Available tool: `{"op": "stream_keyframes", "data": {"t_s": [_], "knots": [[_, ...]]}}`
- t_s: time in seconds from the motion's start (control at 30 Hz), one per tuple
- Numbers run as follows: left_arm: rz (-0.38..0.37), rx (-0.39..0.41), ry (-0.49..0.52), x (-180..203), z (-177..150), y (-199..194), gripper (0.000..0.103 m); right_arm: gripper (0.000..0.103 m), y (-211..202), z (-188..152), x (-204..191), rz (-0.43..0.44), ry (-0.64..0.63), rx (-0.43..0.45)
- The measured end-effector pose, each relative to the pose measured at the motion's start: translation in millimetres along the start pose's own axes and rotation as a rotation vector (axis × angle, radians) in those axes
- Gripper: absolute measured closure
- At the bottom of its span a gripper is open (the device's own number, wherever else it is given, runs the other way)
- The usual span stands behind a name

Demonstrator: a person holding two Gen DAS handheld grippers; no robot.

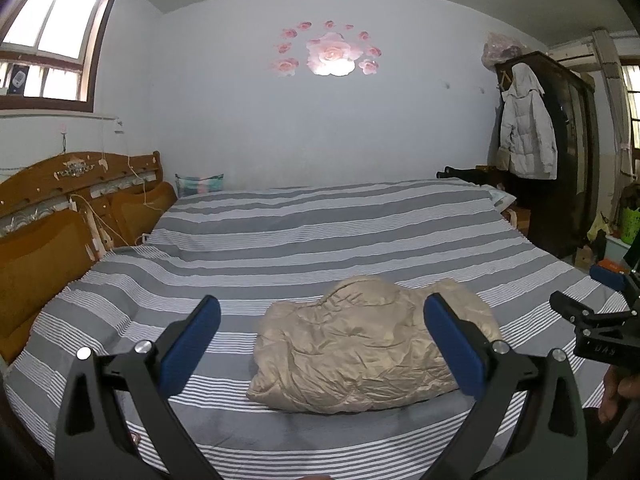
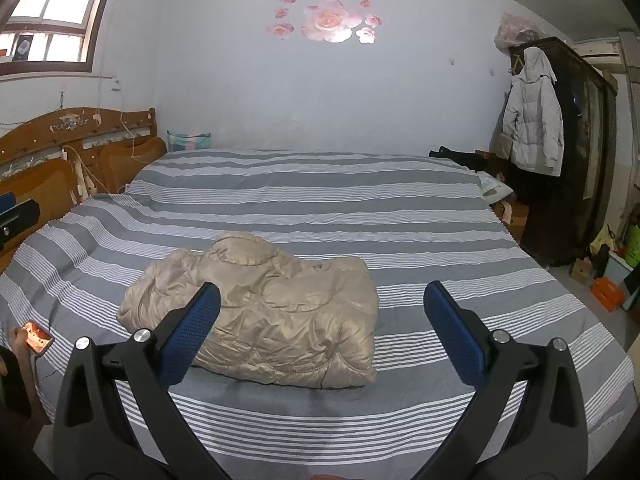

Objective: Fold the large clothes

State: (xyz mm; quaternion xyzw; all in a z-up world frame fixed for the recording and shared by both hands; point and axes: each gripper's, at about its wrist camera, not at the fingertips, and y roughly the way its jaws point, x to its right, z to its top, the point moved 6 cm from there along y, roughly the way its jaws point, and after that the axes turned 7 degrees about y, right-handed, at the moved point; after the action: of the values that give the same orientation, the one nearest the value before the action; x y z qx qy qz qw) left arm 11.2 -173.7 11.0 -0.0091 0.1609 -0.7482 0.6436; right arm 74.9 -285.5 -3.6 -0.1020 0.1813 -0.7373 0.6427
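Observation:
A beige quilted jacket (image 1: 360, 344) lies folded into a thick bundle on the grey striped bed (image 1: 280, 232); the right wrist view shows the jacket (image 2: 272, 312) left of centre. My left gripper (image 1: 322, 344) hovers open above the bed's near edge, its blue pads wide apart, with the bundle beyond and between them, untouched. My right gripper (image 2: 322, 332) is also open and empty, to the right of the bundle and short of it. The right gripper's body (image 1: 592, 320) shows at the edge of the left wrist view.
A wooden headboard (image 1: 60, 200) runs along the left. A dark wardrobe (image 1: 560, 152) with a pale coat (image 1: 524, 128) hanging on it stands at the far right. Boxes (image 2: 604, 292) sit on the floor right of the bed. A lit phone (image 2: 38, 336) lies near the bed's left edge.

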Motion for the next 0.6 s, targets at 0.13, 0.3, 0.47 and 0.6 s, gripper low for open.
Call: {"op": "stream_keyframes", "data": {"t_s": [0.13,0.3,0.47,0.6], "knots": [[-0.001,-0.001,-0.003,-1.5,0.0,1.7,0.002,0.003,0.8,-1.3,-2.3,0.001,-0.008,-0.003],[0.003,-0.007,0.0,-2.1,-0.9,2.8,0.002,0.003,1.8,-0.9,-2.5,0.009,-0.009,-0.007],[0.007,-0.013,0.002,-1.4,-1.4,4.3,0.002,0.003,1.8,-2.9,-4.1,0.014,-0.013,-0.008],[0.01,-0.009,0.009,0.4,-1.1,4.1,0.002,0.003,1.2,-4.0,-2.1,0.011,-0.009,-0.008]]}}
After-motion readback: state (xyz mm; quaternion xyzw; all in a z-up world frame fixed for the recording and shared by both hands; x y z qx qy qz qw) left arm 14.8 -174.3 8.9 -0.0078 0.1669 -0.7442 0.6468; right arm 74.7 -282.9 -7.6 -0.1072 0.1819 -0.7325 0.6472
